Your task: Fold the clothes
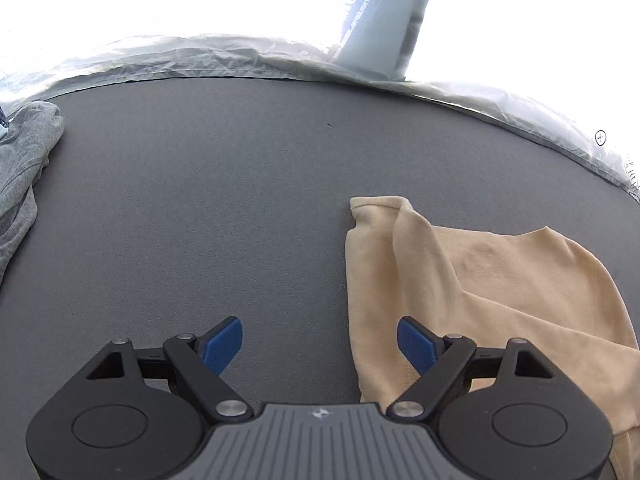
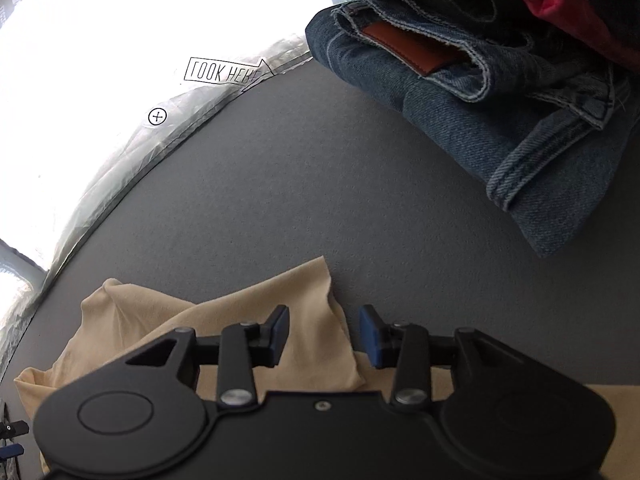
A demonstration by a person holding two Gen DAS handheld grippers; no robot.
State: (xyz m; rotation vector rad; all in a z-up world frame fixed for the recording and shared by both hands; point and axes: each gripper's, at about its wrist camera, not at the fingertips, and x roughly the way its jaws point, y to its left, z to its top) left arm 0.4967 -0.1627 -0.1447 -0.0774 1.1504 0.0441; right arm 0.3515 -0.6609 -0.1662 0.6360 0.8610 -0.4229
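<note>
Up close, the left gripper (image 1: 320, 346) has its fingers (image 1: 222, 344) spread wide, ribbed blue pads on black linkage arms, with nothing between them but bare counter (image 1: 224, 208), a flat dark grey surface with a fine matte grain. The right-hand pad overlaps the edge of the beige shirt (image 1: 480, 280), a soft thin knit lying partly folded, one sleeve laid back over the body in a smooth diagonal crease. Far off to the left of these fingers lies a heathered grey garment (image 1: 24, 168), bunched at the counter's rim. Beyond the rim runs crinkled clear plastic sheeting (image 1: 180, 60), and past that the view is blown out white.

The right gripper (image 2: 324, 336) holds its fingers (image 2: 280, 332) moderately apart, not pressing on anything; a raised peak of the shirt (image 2: 256, 312) sits between and beneath them, pinched into a soft ridge, apart from the pads. Ahead and to the right of these fingers is a folded stack: stiff blue jeans (image 2: 500, 120) with a brown leather patch (image 2: 412, 50) and turned-up hem, and red cloth (image 2: 580, 0) on top.
</note>
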